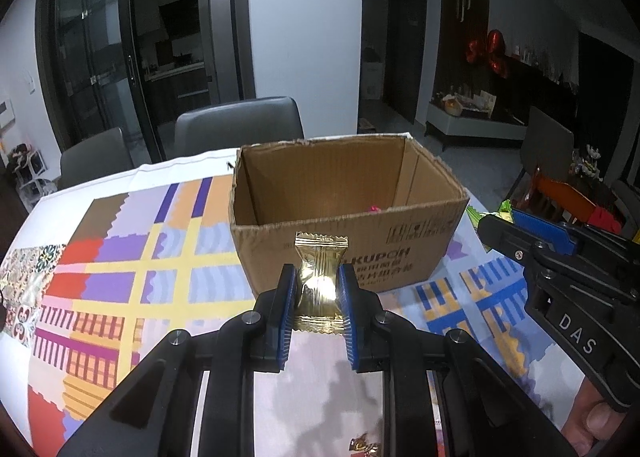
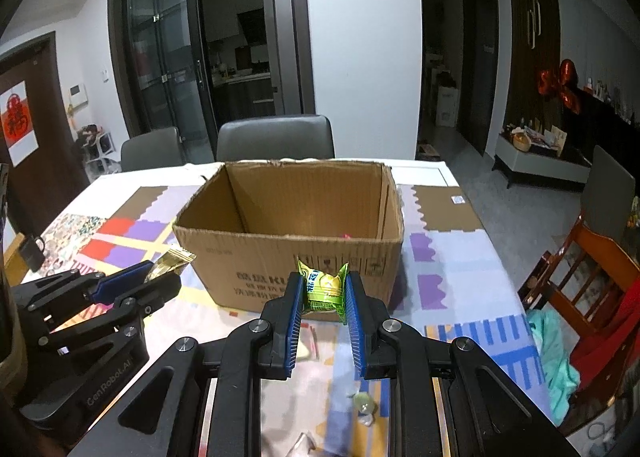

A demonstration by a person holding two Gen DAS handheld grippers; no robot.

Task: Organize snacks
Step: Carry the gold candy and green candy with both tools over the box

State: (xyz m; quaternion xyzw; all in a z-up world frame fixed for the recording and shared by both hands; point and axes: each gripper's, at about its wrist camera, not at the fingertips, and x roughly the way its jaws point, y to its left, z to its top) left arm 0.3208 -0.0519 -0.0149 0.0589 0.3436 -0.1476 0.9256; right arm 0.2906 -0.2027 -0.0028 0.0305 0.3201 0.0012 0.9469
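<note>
I hold 2 snacks clear of the table: left gripper [image 1: 318,293] pinches a gold candy [image 1: 320,277], right gripper [image 2: 323,297] a green one [image 2: 325,289], both facing the box [image 2: 288,257] for dropping.

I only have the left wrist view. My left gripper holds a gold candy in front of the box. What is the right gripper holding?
Observer: The right gripper is shut on a green snack packet, upright between its pads.
Operator: Is it over the box yet?
Observer: No. The packet sits in front of the box's near wall, below the rim.
Operator: Anything left on the table under the right gripper?
Observer: Yes, a small clear-wrapped candy lies on the tablecloth just below its fingers.
Operator: What is beside the table on that side?
Observer: A wooden chair with a teal cloth draped on it.
</note>
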